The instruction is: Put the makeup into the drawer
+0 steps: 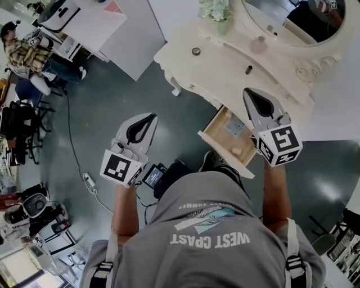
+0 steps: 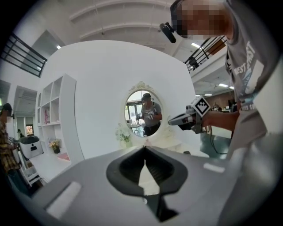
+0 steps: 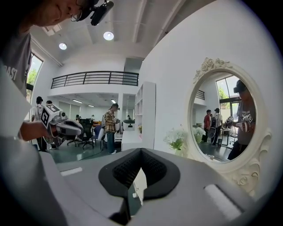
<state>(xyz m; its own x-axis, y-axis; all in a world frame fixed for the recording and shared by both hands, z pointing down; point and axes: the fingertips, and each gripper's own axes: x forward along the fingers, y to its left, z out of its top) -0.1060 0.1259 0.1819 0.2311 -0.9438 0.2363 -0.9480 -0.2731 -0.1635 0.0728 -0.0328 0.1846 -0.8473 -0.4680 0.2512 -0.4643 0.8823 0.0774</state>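
Note:
The cream dressing table (image 1: pixel 225 73) stands ahead with its wooden drawer (image 1: pixel 220 135) pulled open. Inside the drawer lie a small square item (image 1: pixel 234 127) and a pale little piece (image 1: pixel 237 151). On the tabletop sit a round dark compact (image 1: pixel 196 51), a short dark tube (image 1: pixel 248 70) and a pale bottle (image 1: pixel 259 45). My right gripper (image 1: pixel 247 91) (image 3: pixel 141 150) hovers over the table's front edge just above the drawer, shut and empty. My left gripper (image 1: pixel 151 116) (image 2: pixel 145 148) is out over the floor to the left of the table, also shut with nothing in it.
An oval mirror (image 1: pixel 292 22) and a vase of flowers (image 1: pixel 216 11) stand at the back of the table. A person in a plaid shirt (image 1: pixel 25 53) sits at far left by a white desk (image 1: pixel 84 19). A cable (image 1: pixel 84 180) runs across the grey floor.

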